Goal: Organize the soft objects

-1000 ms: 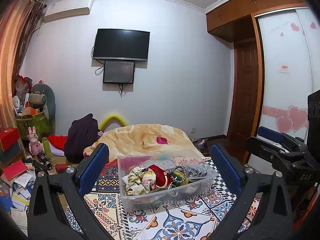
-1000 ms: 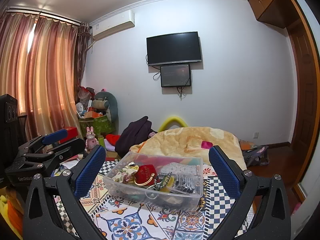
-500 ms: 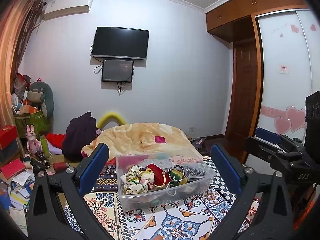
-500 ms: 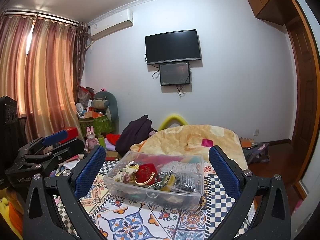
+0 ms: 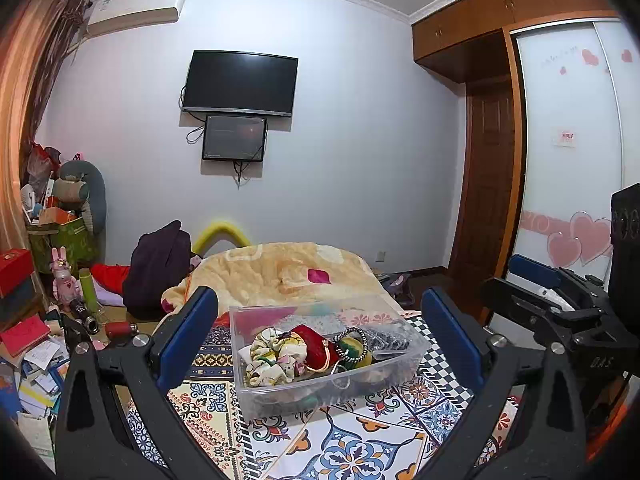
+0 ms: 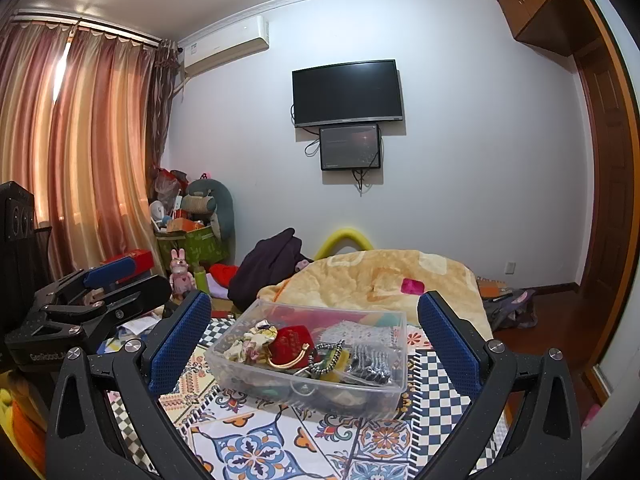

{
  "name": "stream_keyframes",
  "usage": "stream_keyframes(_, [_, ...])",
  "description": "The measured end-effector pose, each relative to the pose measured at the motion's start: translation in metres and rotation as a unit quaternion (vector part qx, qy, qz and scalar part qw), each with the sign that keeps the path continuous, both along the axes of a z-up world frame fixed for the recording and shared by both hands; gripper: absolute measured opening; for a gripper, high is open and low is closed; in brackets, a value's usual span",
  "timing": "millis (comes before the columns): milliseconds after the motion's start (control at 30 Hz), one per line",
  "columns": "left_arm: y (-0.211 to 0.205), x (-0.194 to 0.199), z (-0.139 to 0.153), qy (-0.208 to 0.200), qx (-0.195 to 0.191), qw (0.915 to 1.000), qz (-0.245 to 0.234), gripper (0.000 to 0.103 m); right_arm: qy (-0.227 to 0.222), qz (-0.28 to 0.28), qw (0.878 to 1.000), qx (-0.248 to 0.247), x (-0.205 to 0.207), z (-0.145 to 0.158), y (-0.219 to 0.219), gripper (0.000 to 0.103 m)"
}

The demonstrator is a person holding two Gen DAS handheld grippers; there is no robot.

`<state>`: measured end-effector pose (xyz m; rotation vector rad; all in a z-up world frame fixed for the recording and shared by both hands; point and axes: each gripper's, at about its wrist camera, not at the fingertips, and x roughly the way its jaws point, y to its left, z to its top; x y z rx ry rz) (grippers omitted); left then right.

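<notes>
A clear plastic box [image 5: 320,376] is seen on the patterned cloth [image 5: 352,444], already heaped with scrunchies [image 5: 268,354] and a red pouch [image 6: 290,340]. The left gripper [image 5: 320,336] and right gripper [image 6: 316,334] are held apart, spread wide and empty; sorting is judged barely started
</notes>
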<state>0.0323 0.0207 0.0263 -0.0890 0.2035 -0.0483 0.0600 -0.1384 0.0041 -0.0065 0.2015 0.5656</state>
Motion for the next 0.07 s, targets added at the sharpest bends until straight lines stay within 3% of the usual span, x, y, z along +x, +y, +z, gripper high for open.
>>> stream_keyframes(67, [0.0006, 0.0001, 0.0002, 0.002, -0.002, 1.0, -0.002, 0.103, -0.001, -0.001, 1.0, -0.001, 0.0006, -0.0003, -0.0002, 0.103])
